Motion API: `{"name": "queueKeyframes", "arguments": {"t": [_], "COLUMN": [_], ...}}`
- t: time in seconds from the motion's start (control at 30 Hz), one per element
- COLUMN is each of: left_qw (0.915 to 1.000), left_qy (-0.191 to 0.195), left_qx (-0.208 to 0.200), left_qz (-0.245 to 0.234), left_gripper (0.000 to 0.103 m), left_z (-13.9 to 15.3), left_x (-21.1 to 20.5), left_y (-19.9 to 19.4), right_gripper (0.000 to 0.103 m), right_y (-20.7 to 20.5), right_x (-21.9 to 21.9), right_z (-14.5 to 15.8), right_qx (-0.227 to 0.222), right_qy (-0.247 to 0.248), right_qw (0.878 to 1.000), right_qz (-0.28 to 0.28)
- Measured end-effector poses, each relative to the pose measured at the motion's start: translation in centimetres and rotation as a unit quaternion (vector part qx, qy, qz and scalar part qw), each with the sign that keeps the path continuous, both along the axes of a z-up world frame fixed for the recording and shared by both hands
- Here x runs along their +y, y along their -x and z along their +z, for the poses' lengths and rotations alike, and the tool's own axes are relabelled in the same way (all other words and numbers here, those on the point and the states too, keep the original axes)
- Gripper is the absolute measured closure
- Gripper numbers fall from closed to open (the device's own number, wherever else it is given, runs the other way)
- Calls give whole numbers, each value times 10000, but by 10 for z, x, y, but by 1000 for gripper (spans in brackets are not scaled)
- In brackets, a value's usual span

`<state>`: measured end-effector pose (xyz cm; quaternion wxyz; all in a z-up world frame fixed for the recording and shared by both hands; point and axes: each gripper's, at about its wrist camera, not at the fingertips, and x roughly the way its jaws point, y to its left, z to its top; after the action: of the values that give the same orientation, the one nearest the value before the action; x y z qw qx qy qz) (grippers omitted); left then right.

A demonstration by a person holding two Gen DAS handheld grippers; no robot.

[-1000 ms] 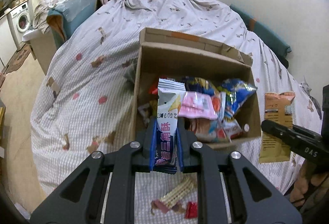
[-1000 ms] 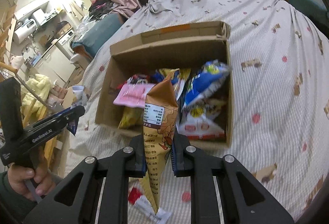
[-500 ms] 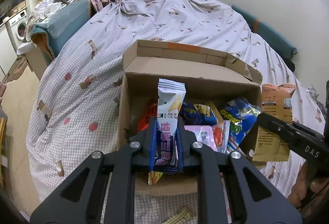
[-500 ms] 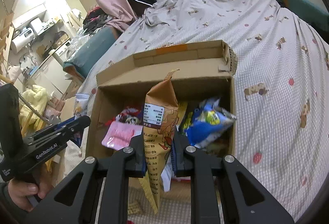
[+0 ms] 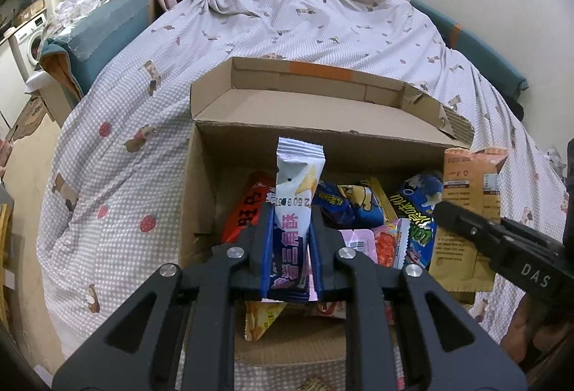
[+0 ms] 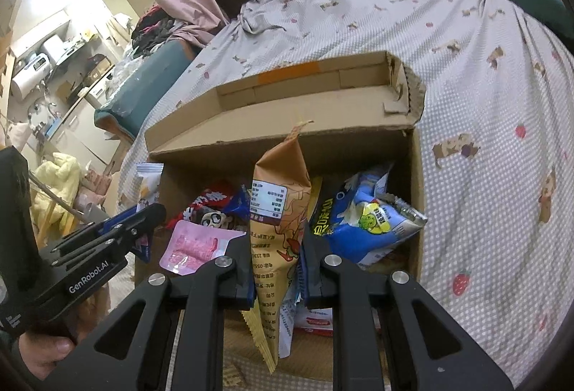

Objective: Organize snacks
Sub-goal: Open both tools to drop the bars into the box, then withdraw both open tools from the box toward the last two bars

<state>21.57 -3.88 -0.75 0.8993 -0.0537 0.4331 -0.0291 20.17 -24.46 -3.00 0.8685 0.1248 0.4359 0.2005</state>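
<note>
Left claw (image 5: 291, 240), jaws closed on an upright white-and-purple wafer packet (image 5: 295, 211), held over the near left part of the open cardboard box (image 5: 323, 136). Right claw (image 6: 277, 258), jaws clamped on a tan cone-shaped snack bag (image 6: 278, 211), held above the box's near edge. Behind them, the box holds a pink pouch (image 6: 193, 245) and a blue chip bag (image 6: 366, 222), and rests on the checked bedspread (image 5: 150, 154).
</note>
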Motion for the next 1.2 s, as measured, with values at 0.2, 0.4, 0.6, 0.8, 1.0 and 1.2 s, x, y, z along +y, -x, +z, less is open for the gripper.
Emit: {"name": "queueKeyframes", "arguments": {"t": [0.2,0.4,0.6,0.8,1.0,1.2], "left_qw": [9999,9995,9996,9989,9992,9983], "left_qy": [-146,-317,-219,-418,-332,-255], "left_qx": [18,6,23,84,26,-142], "left_qz": [-47,-62,148,185,234,503], "left_gripper": [83,49,16,16,16,16], "left_z": [0,1,6,7,11,17], "left_x": [-4,-10,-3,-3,1,14], "left_y": [-2,0,4,10,25,41], "right_gripper": [85,81,46,30,30,30], "right_y": [-2,-4,-1,3,5,14], "right_x": [1,-6,-12,-15,-16,-15], "right_z": [0,-2,7,14,16,26], "right_qx": [40,74,-5,-111,-38,-148], "right_qy": [-67,-216,-376,-514,-576,-616], "right_qw": [10000,9997,9992,9985,9982,9980], "right_qz": [22,-77,-147,-183,-161,-87]}}
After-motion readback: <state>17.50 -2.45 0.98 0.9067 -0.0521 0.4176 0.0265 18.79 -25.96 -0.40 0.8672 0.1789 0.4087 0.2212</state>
